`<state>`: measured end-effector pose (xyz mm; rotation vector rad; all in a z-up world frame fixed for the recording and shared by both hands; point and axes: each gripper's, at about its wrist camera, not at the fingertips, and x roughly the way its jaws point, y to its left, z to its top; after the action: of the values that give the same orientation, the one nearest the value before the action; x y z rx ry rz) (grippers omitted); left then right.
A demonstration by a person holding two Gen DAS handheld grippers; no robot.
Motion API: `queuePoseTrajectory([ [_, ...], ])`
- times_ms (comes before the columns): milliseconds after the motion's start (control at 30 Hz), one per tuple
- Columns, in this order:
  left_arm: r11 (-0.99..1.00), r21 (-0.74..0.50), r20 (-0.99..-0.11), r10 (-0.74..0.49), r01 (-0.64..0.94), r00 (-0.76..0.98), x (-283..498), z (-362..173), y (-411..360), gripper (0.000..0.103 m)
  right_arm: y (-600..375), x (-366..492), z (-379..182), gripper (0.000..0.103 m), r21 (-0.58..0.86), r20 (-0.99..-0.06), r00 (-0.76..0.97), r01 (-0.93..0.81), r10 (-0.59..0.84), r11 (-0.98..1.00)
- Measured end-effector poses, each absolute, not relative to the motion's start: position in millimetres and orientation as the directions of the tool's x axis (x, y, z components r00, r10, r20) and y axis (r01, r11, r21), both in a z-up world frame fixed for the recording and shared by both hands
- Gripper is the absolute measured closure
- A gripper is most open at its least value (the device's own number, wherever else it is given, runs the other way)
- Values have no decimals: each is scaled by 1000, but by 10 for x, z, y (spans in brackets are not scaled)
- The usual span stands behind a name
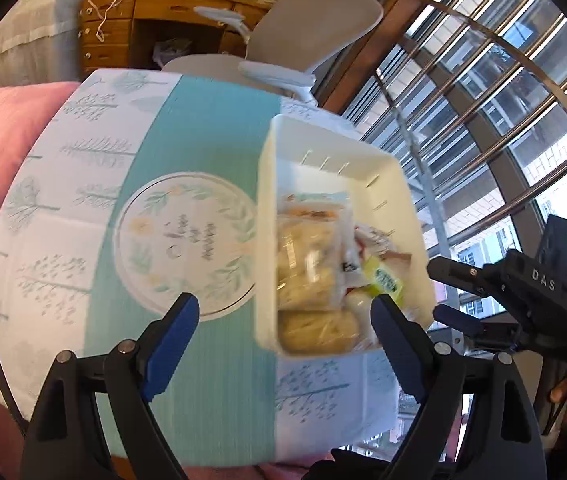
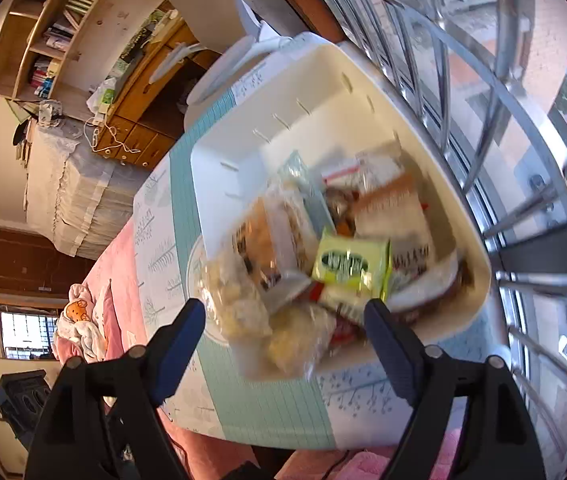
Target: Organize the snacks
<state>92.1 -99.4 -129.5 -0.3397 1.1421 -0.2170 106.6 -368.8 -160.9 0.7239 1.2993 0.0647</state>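
Both spread claws, left gripper and right gripper, are held empty above the filled white bin; packing is judged complete, withdrawal next.

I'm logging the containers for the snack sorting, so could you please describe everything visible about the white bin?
The white bin is a rectangular, open-topped tub that looks like smooth plastic, with rounded corners and short slots along its walls. It stands upright on the teal-and-white printed tabletop, near the window side. Wrapped snacks fill its near end, among them a yellow-green packet and clear bags of pale pastries; the far end is bare. Neither gripper touches it.
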Motion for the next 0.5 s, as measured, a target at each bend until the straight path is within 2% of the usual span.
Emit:
queuePoseTrajectory([
  [200,918,-395,-848,-367,4,383,762,-1225,-526,16,-3460,800,-1565,18,466,-878,310,379,364,800],
  [400,944,-330,-870,-311,16,382,565,-1097,-8,11,-3013,526,-1452,18,393,-899,327,310,291,866],
  [500,953,-304,-882,-286,11,374,482,-1048,208,11,-2768,383,-1443,18,391,-900,318,281,300,876],
])
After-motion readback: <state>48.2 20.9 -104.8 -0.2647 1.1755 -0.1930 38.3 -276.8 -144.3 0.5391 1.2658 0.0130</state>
